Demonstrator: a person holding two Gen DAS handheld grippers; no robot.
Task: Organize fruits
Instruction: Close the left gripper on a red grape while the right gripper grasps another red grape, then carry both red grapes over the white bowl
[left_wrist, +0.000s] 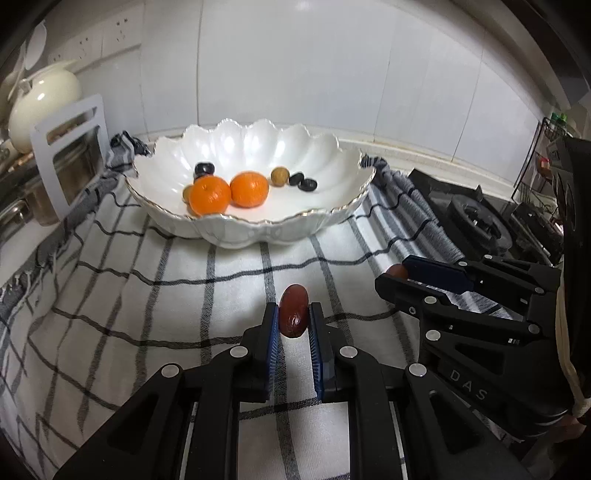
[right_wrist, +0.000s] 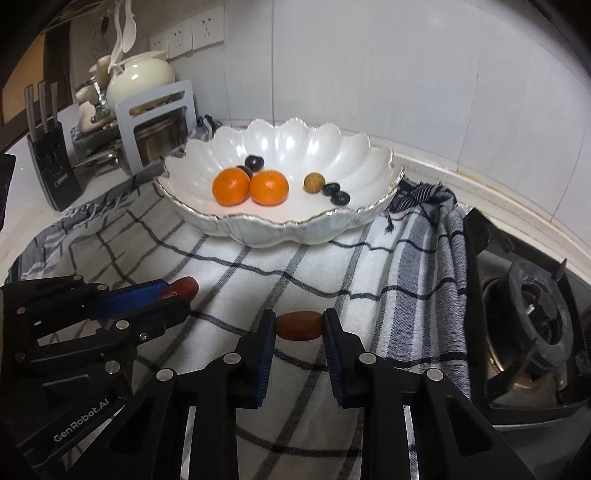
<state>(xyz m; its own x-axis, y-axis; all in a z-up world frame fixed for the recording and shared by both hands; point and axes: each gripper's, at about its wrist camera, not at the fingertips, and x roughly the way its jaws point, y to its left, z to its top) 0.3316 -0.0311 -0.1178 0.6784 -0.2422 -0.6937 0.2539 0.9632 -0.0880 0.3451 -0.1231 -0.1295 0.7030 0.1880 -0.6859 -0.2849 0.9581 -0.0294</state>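
My left gripper (left_wrist: 293, 314) is shut on a red-brown date (left_wrist: 294, 309), held upright between its blue pads above the checked cloth (left_wrist: 147, 314). My right gripper (right_wrist: 299, 325) is shut on a second red date (right_wrist: 298, 325), held crosswise by its ends. Each gripper shows in the other's view: the right one (left_wrist: 397, 275) and the left one (right_wrist: 177, 293). Behind them a white scalloped bowl (left_wrist: 251, 232) holds two oranges (left_wrist: 209, 195) (left_wrist: 249, 189), a small brown fruit (left_wrist: 279, 176) and several dark fruits (left_wrist: 303, 181). The bowl also shows in the right wrist view (right_wrist: 280, 232).
A gas stove burner (right_wrist: 532, 314) lies to the right of the cloth. A steel pot behind a grey stand (right_wrist: 159, 125), a cream teapot (right_wrist: 140, 75) and a knife block (right_wrist: 51, 166) stand at the back left. A tiled wall is behind the bowl.
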